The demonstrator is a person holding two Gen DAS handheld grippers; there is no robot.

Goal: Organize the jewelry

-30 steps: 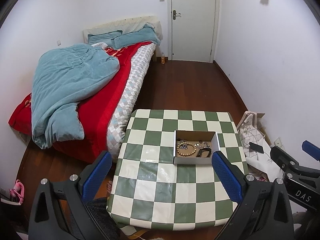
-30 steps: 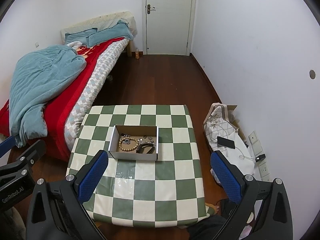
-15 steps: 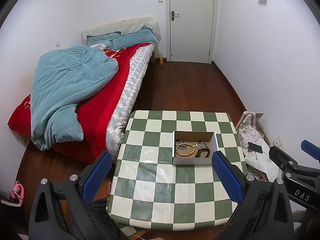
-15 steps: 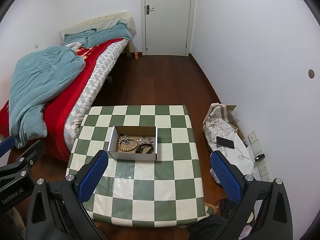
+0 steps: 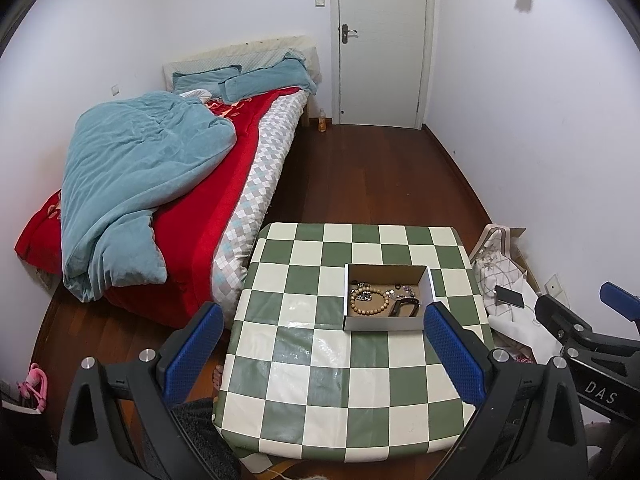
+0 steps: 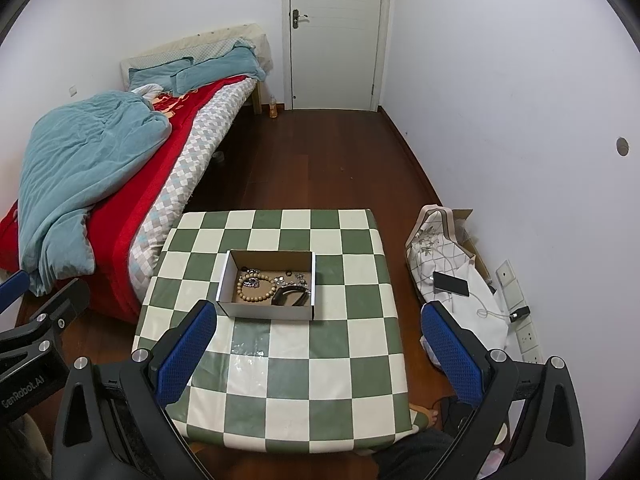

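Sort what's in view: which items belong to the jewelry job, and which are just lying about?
Job:
box on the table
bead bracelet
dark bangle
small silver pieces
left gripper and right gripper, both open

Lying about:
bed
phone
bag
bottle

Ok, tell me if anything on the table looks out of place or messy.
Only the box stands on the table, and it sits square. Inside, the bead bracelet, a dark band and small pieces lie jumbled together. Nothing spilled.
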